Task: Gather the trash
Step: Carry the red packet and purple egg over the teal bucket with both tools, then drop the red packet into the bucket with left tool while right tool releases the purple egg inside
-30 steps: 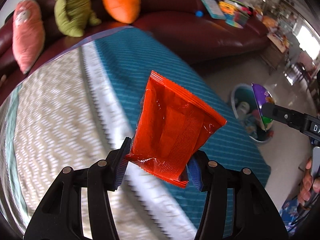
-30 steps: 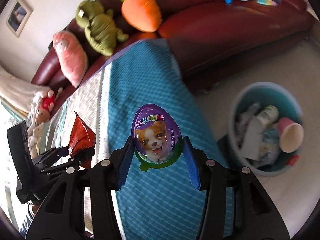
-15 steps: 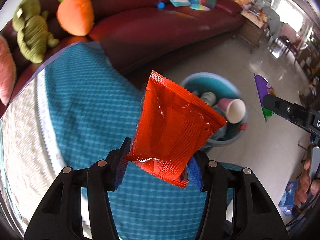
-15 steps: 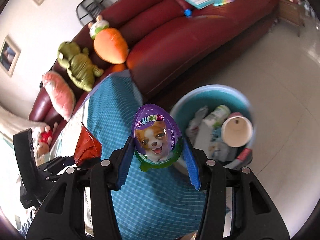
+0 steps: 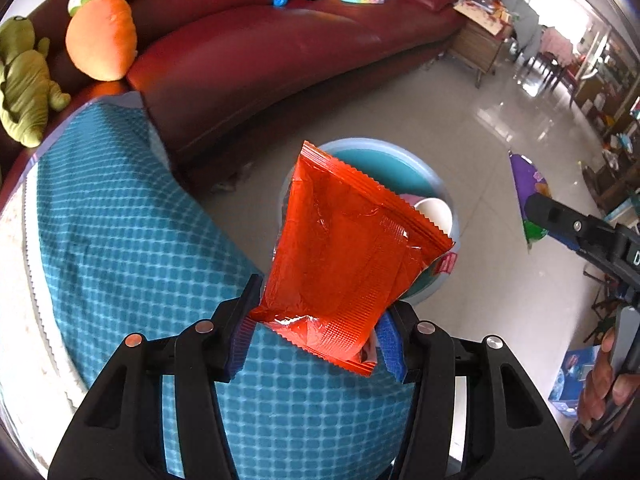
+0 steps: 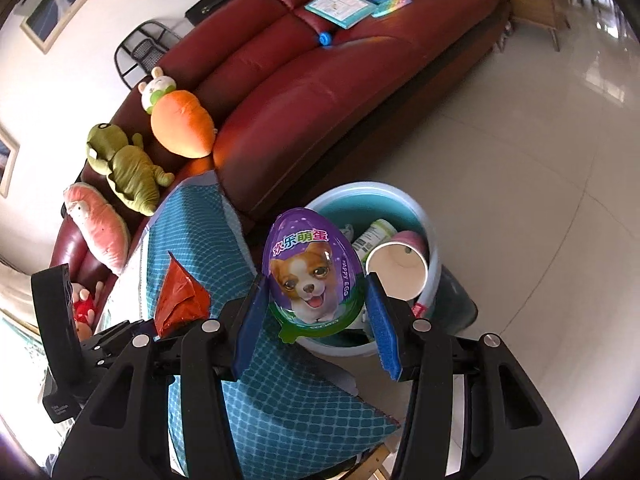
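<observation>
Wrapper (image 5: 344, 256) crinkled, orange-red, clamped in left tool (image 5: 316, 336); right tool (image 6: 316, 316) grips purple egg pack (image 6: 312, 272).

The red wrapper (image 5: 344, 264) hides most of the bin (image 5: 420, 172).

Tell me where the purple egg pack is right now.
The purple egg pack sits clamped in the right gripper, in front of the blue trash bin on the floor.

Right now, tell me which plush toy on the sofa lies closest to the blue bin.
The orange carrot plush. It sits nearest the bin; the green plush and pink plush lie farther along the sofa.
</observation>
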Available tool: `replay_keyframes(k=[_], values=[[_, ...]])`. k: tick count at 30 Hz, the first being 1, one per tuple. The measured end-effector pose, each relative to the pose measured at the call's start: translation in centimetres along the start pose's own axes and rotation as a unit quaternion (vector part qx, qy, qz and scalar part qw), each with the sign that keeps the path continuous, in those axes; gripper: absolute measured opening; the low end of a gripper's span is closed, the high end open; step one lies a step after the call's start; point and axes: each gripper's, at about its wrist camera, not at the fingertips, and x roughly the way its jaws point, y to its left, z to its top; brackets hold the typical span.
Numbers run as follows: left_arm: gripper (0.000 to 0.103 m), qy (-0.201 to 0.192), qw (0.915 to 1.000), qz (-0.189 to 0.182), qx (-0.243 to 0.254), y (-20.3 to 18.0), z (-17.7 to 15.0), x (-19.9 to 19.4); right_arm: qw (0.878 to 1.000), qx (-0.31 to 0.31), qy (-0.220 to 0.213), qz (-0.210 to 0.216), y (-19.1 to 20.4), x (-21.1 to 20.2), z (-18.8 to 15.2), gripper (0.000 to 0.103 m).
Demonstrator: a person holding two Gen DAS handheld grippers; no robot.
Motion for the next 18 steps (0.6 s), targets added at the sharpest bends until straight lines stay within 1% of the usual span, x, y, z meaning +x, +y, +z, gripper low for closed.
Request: replay_keyframes(k=[7,18], values=[[0.054,0.016,0.9997,-0.016,-0.005,-0.7,1.2,3.0,1.000,0.012,0.009,-0.010,-1.2,1.3,0.5,0.047],[0.056,0.038,0.9982,-0.045,-0.006,-1.6,2.5,7.4,0.999,0.018,0.021,-0.038,-2.0,2.9,1.6,0.047]])
